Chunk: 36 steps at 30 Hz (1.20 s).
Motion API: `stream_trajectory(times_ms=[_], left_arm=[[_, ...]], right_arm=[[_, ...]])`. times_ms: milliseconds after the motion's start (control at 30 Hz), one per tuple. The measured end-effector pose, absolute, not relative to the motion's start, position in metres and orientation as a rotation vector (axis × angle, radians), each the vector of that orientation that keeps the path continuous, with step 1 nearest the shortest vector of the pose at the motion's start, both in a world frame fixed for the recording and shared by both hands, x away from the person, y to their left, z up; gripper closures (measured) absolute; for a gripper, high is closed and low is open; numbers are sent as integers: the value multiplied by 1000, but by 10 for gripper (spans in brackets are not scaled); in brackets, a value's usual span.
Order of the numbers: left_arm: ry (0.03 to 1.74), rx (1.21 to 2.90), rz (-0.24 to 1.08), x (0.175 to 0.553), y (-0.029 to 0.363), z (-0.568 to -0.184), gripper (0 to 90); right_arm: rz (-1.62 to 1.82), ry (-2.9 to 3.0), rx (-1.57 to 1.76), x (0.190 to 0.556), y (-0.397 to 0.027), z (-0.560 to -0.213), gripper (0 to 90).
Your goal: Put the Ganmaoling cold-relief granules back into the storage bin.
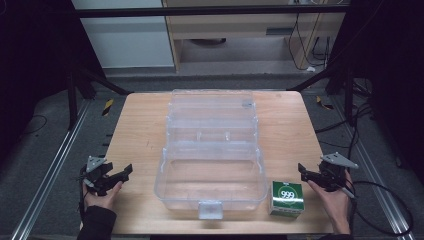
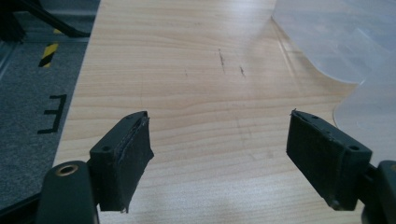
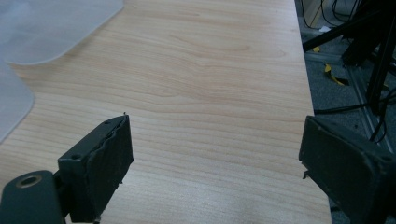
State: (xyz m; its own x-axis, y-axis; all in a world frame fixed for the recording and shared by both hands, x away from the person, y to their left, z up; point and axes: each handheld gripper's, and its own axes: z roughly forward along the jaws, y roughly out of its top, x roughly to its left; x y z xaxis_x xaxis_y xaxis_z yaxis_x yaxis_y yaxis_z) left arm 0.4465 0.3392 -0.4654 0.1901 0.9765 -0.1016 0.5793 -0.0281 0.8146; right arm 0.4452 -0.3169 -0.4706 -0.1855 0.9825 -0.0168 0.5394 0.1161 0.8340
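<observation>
1. Clear plastic box [image 1: 211, 170], lid open, at the centre of the high view on the wooden table [image 1: 140, 130]; nothing lies between it and either tool.
2. Green carton [image 1: 287, 198], lower right, just beside the box's front corner; only "999" is legible.
3. Left gripper [image 1: 126, 172], lower left: jaws apart, holding nothing.
4. Right gripper [image 1: 303, 171], lower right, near the carton: jaws apart, holding nothing.
5. Box edges appear blurred and cut off in both gripper views.
</observation>
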Motion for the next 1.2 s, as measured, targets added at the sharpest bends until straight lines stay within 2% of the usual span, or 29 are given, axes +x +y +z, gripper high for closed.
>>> stream_trajectory(times_ms=[267,633,1200], left_arm=[[1464,1767,666,449,332,-469,227],[1485,1765,655,451,332,-472,242],[1490,1802,648,454,330,-476,256]], right_arm=[[1025,1810,1424,437,-317,-447,118],[1082,1876,1331,433,-305,-421,118],[1072,2053,1178,439,-282,-391,84]])
